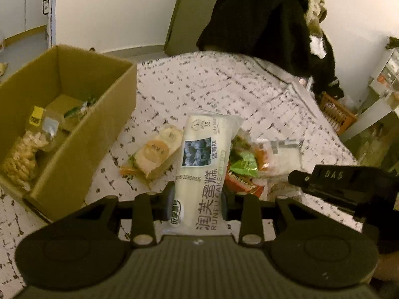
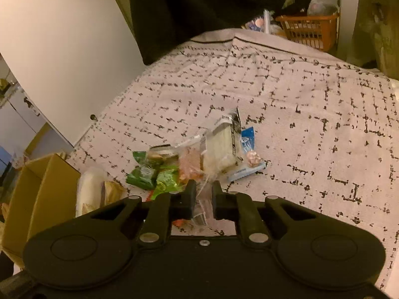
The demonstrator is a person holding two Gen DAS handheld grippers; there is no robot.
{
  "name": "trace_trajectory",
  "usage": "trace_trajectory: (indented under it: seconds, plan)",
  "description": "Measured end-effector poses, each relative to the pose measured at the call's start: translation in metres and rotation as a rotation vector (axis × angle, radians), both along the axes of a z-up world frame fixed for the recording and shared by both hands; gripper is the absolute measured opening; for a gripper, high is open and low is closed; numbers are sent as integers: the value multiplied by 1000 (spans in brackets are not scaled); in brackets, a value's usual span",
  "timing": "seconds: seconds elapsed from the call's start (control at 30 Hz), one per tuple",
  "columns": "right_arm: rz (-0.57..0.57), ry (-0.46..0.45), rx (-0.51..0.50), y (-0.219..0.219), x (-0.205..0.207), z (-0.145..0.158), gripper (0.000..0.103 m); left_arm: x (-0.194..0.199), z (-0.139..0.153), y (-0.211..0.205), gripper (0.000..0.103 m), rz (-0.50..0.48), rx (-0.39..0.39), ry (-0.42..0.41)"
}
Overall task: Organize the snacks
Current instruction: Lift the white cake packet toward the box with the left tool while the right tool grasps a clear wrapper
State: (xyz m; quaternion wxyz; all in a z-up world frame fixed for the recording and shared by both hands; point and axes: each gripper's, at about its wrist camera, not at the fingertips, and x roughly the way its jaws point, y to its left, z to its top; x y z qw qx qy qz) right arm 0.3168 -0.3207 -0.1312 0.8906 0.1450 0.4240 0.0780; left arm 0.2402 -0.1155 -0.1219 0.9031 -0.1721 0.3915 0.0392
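My left gripper (image 1: 198, 199) is shut on a white Runfu cake packet (image 1: 202, 159) and holds it above the patterned cloth, right of the open cardboard box (image 1: 107, 114). The box holds a bag of biscuits (image 1: 22, 154) and other small packs. A beige pastry pack (image 1: 154, 152) lies on the cloth left of the packet. My right gripper (image 2: 203, 196) is shut on the edge of a clear plastic wrapper (image 2: 204, 194) at the near side of the snack pile: green packs (image 2: 154, 174), a white wafer pack (image 2: 222, 147), a blue packet (image 2: 247, 154). The right gripper also shows in the left wrist view (image 1: 344, 184).
The cloth-covered table (image 2: 311, 114) stretches wide to the right of the pile. An orange basket (image 2: 309, 30) stands beyond the far edge. Dark clothing (image 1: 261, 15) hangs behind the table. The cardboard box shows at the left in the right wrist view (image 2: 45, 189).
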Motion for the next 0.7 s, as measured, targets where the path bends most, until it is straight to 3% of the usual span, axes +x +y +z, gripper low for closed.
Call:
trace_trajectory:
  seconds: [0.3,0.7]
  plan:
    - [-17,-66,35,-5,-16,24,12,-11,31,7,34,3,-2,-67]
    - [47,-199,108,17,-30,64,12,-23,73,33,34,31,11,-141]
